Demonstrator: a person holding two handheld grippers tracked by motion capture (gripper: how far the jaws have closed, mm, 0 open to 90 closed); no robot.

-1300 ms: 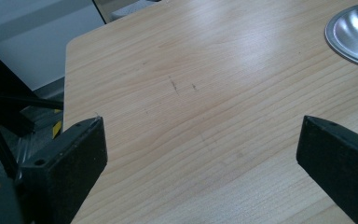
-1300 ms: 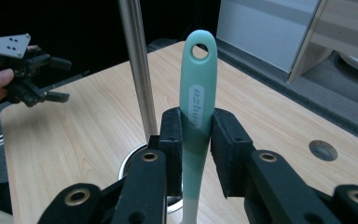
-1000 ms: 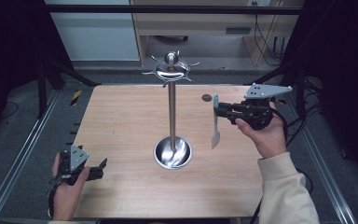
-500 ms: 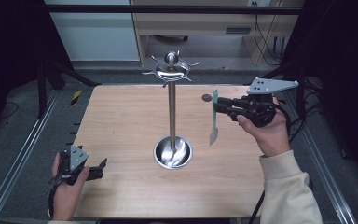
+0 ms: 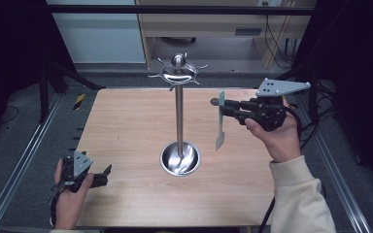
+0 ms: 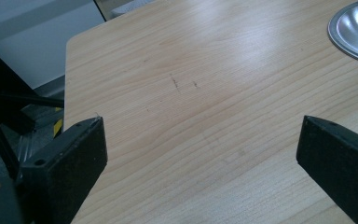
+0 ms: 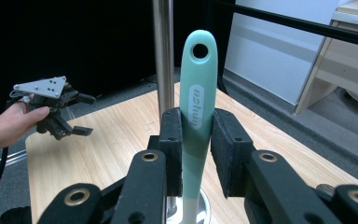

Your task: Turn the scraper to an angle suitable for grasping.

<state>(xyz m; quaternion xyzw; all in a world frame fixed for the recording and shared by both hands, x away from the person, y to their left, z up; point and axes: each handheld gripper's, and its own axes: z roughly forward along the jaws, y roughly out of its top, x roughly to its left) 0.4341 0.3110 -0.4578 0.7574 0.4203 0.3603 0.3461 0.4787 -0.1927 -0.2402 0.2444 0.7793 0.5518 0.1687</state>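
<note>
- Right tongs (image 5: 229, 108) clamped on the mint-green handle of a utensil (image 5: 220, 121), held upright above the counter (image 5: 126, 126), hanging hole at the top, pale blade pointing down.
- Left tongs (image 5: 101, 175) wide apart and holding nothing, resting low at the near-left corner of the counter.
- Likely aim, judged from the hole and the hooks: hanging the utensil on the stand (image 5: 178, 116), which rises between the two hands and carries a ring of hooks (image 5: 177, 75) at its top.
- Risk: hole missing a hook, since the hooks are thin and sit higher than the handle tip now; a nudge against the pole could rock the stand.
- Risk: utensil swivelling in the pads, being gripped mid-handle with the long blade hanging free below.
- Round steel base (image 6: 354, 28) close to the blade's path; could be struck if lowered.
- A small dark object (image 5: 214, 102) on the counter just behind the handle; cannot tell what.
</note>
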